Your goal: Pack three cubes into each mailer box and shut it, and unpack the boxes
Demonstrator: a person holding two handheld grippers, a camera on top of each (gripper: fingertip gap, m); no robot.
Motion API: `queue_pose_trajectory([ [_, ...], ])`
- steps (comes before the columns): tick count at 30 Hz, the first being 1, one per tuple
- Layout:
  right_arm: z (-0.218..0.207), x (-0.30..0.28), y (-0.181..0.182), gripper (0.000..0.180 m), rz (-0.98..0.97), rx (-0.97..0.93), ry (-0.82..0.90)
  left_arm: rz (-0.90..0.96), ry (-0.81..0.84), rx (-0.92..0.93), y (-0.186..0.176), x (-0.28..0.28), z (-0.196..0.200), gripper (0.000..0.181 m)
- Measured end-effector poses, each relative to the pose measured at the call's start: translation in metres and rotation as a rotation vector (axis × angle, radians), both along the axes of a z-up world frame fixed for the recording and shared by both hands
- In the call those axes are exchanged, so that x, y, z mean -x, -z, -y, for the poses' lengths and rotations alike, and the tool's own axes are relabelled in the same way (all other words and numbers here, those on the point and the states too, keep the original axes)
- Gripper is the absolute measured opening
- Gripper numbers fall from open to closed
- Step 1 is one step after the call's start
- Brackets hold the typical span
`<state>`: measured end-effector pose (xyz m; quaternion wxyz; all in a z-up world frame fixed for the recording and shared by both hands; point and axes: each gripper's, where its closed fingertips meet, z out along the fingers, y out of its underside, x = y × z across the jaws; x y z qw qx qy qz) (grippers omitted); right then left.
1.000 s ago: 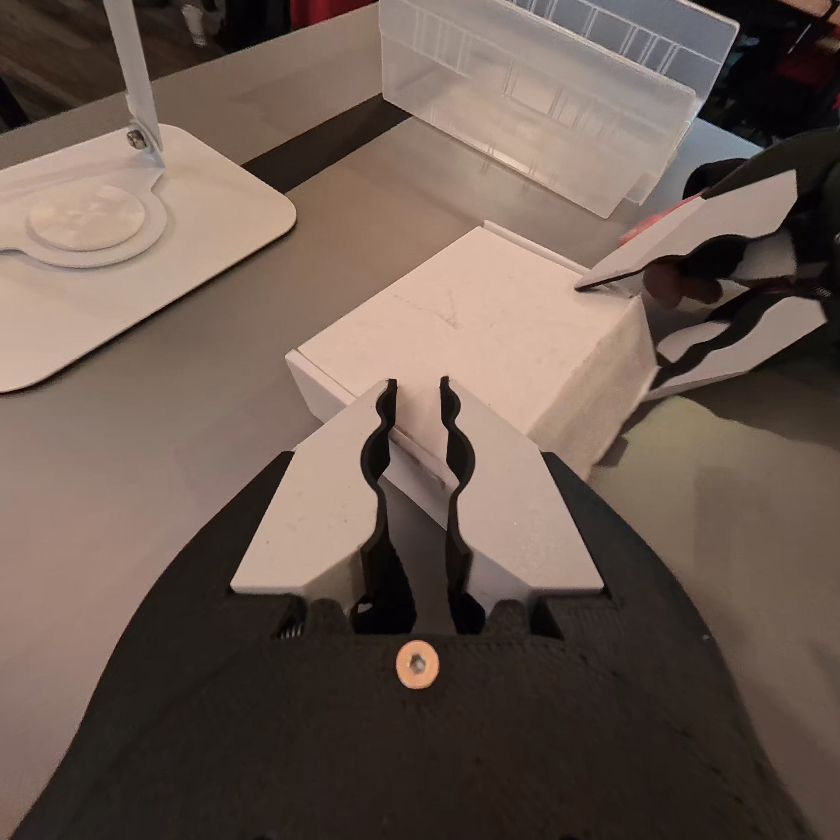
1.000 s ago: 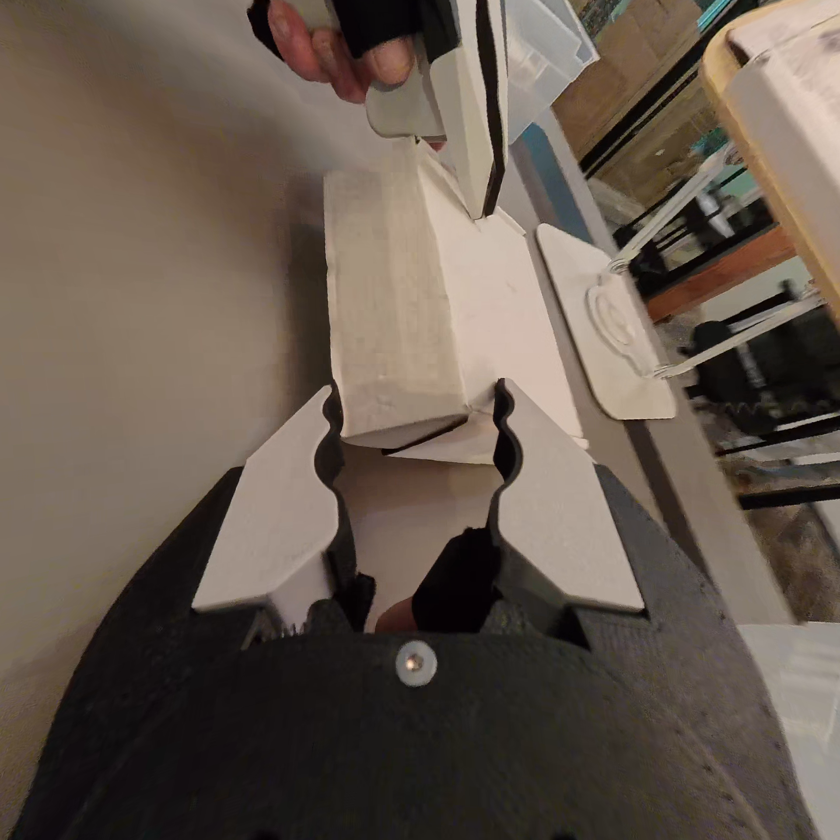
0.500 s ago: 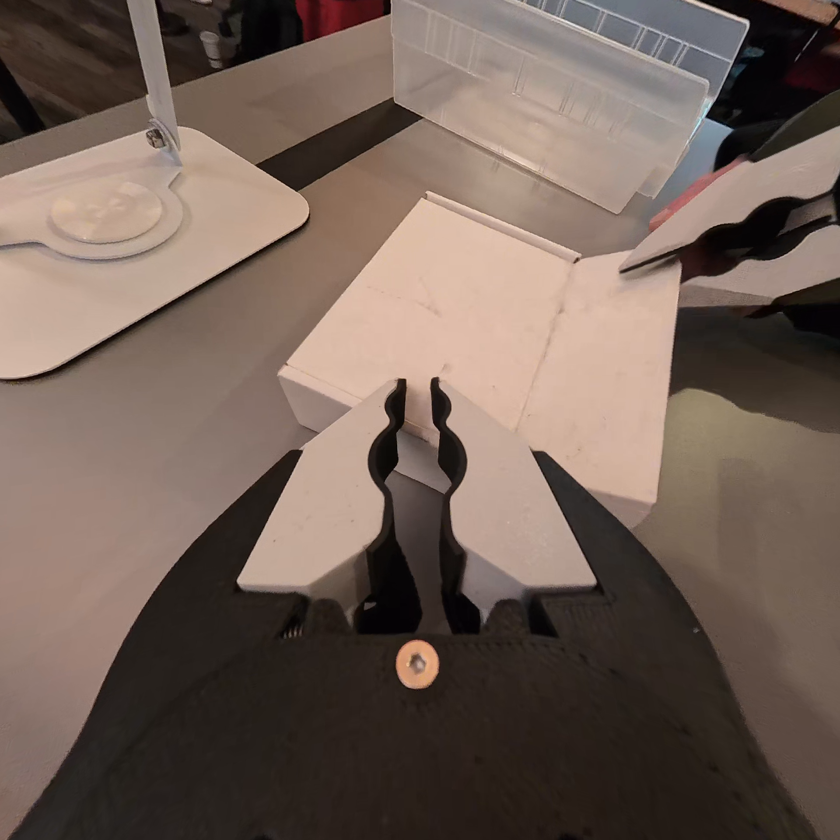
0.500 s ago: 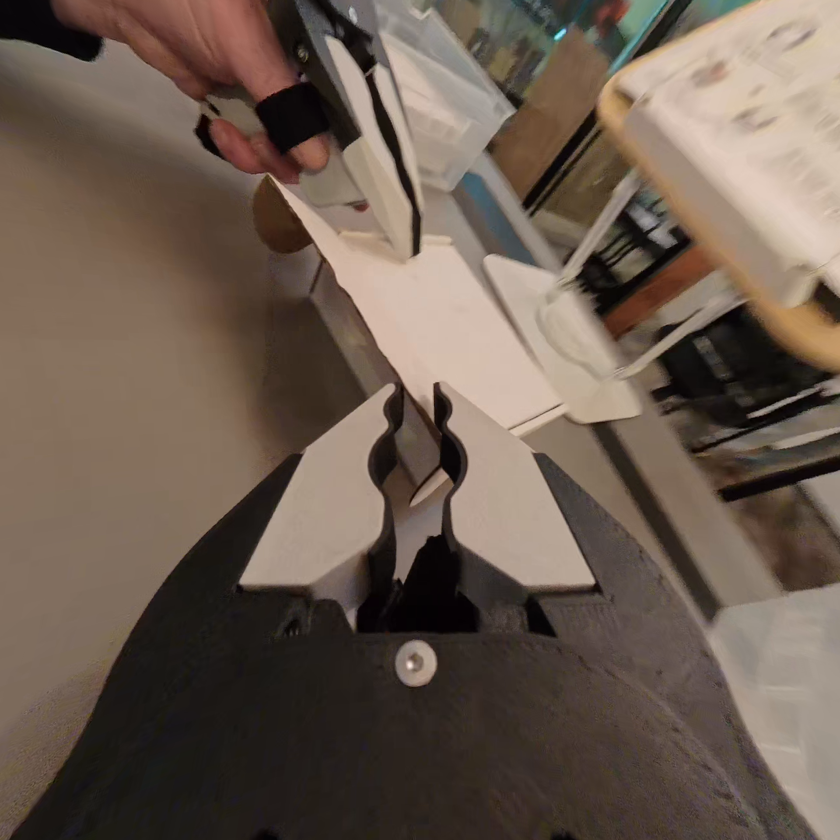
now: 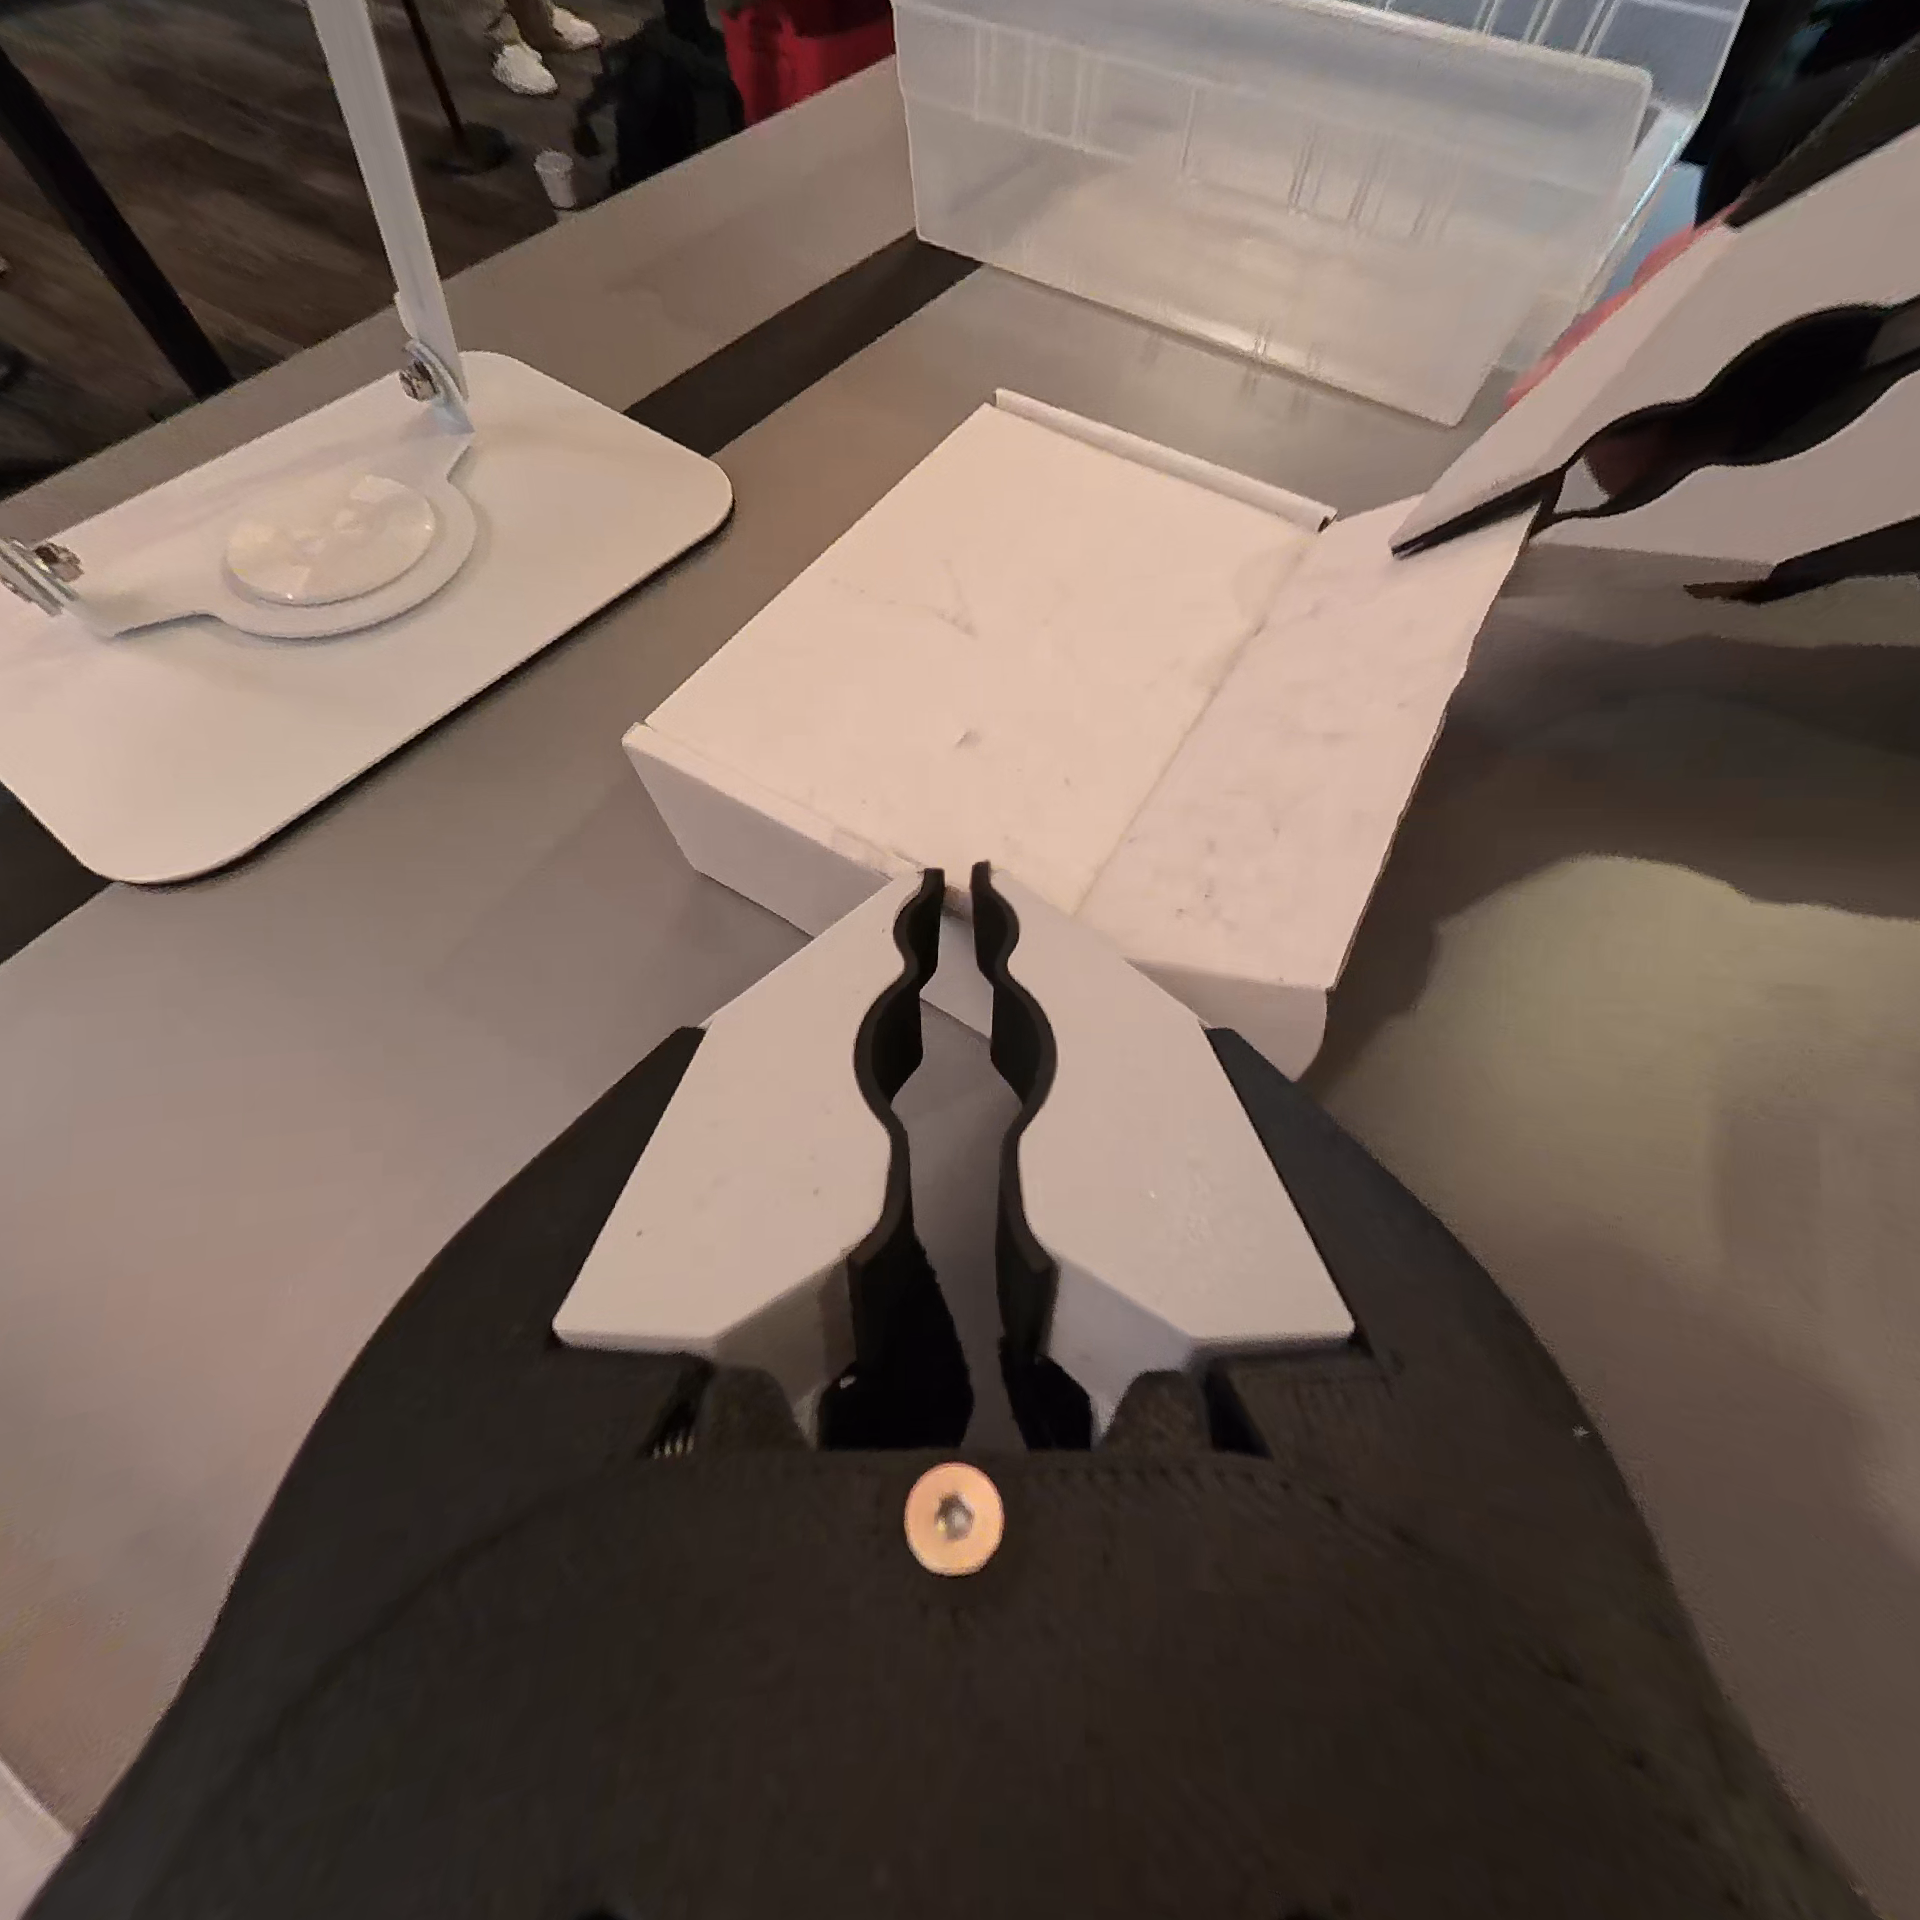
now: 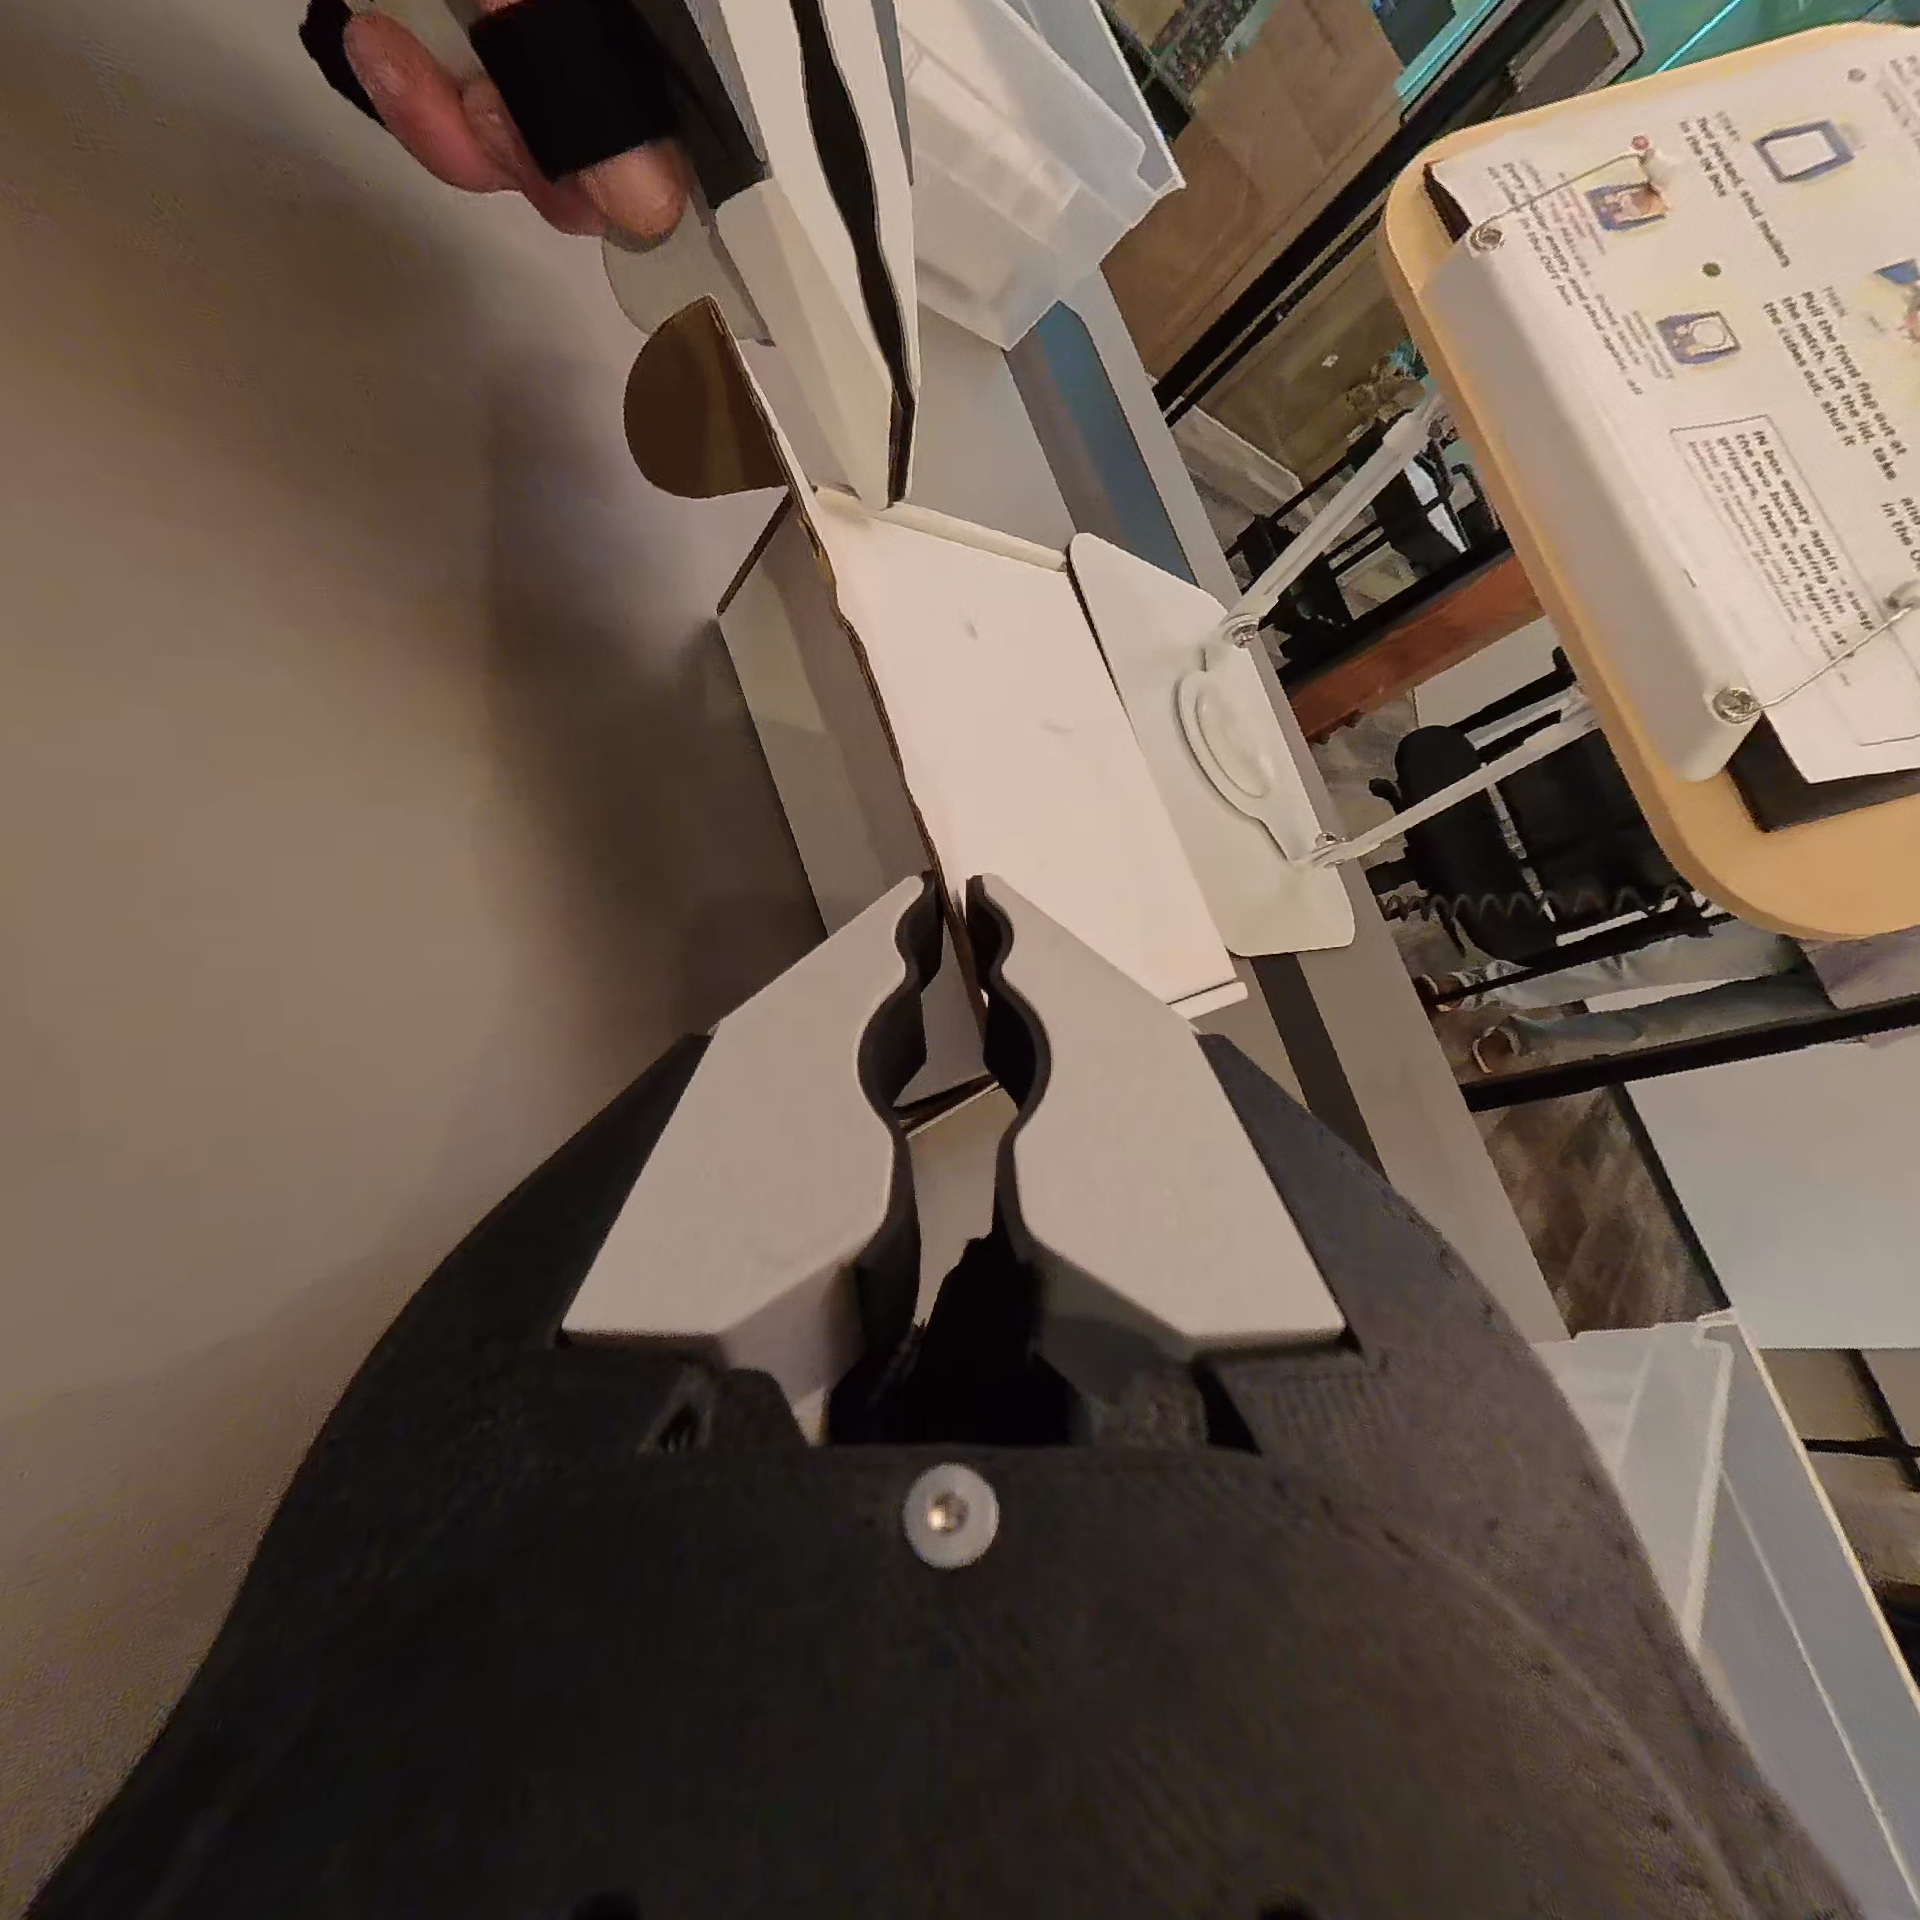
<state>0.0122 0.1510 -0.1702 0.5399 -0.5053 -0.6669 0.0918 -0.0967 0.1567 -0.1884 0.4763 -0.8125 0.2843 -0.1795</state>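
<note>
A white mailer box (image 5: 966, 644) lies shut on the grey table (image 5: 312, 1039). Its front flap (image 5: 1299, 748) is pulled out and stands about level with the lid. My right gripper (image 6: 948, 883) is shut on this flap's edge (image 6: 894, 748). In the left wrist view it pinches the flap's far corner (image 5: 1423, 535). My left gripper (image 5: 956, 883) is nearly closed, with the lid's near side edge between its tips. In the right wrist view it (image 6: 868, 483) points down at the lid's corner, next to the flap's brown tab (image 6: 696, 416). No cubes are in view.
A white stand base (image 5: 312, 623) lies left of the box. A clear plastic bin (image 5: 1247, 187) stands behind it. A wooden board with a sheet (image 6: 1662, 416) hangs beyond the table edge. Another clear bin (image 6: 1662, 1507) is at my lower right.
My right gripper closed on the front flap and drew it out from the box front up to lid level. My left gripper's jaws narrowed onto the lid's edge.
</note>
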Motion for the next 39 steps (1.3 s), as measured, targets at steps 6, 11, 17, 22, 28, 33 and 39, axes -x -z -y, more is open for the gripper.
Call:
queue_pose_trajectory([
  [6, -0.003, 0.000, -0.018, 0.002, -0.129, 0.147, -0.011, -0.001, 0.011, -0.003, 0.001, 0.002, 0.000, 0.000],
  [11, -0.008, 0.000, -0.033, 0.002, -0.146, 0.181, -0.001, -0.067, 0.018, -0.032, 0.001, -0.002, -0.001, 0.000],
  [17, -0.039, 0.003, -0.073, 0.004, -0.218, 0.243, 0.074, -0.051, 0.040, -0.023, 0.001, -0.004, 0.000, 0.000],
  [22, -0.080, 0.019, -0.103, 0.005, -0.227, 0.268, 0.150, -0.080, 0.044, -0.030, 0.001, -0.005, -0.001, 0.000],
  [28, -0.138, 0.035, -0.096, 0.006, -0.182, 0.363, 0.285, -0.118, 0.047, -0.033, 0.002, -0.005, -0.001, 0.000],
  [33, -0.180, 0.035, -0.046, 0.006, -0.063, 0.409, 0.408, -0.118, 0.057, -0.033, 0.001, -0.006, 0.002, 0.000],
  [39, -0.189, 0.036, -0.027, 0.008, -0.068, 0.453, 0.450, -0.137, 0.070, -0.037, 0.001, -0.010, 0.008, 0.000],
])
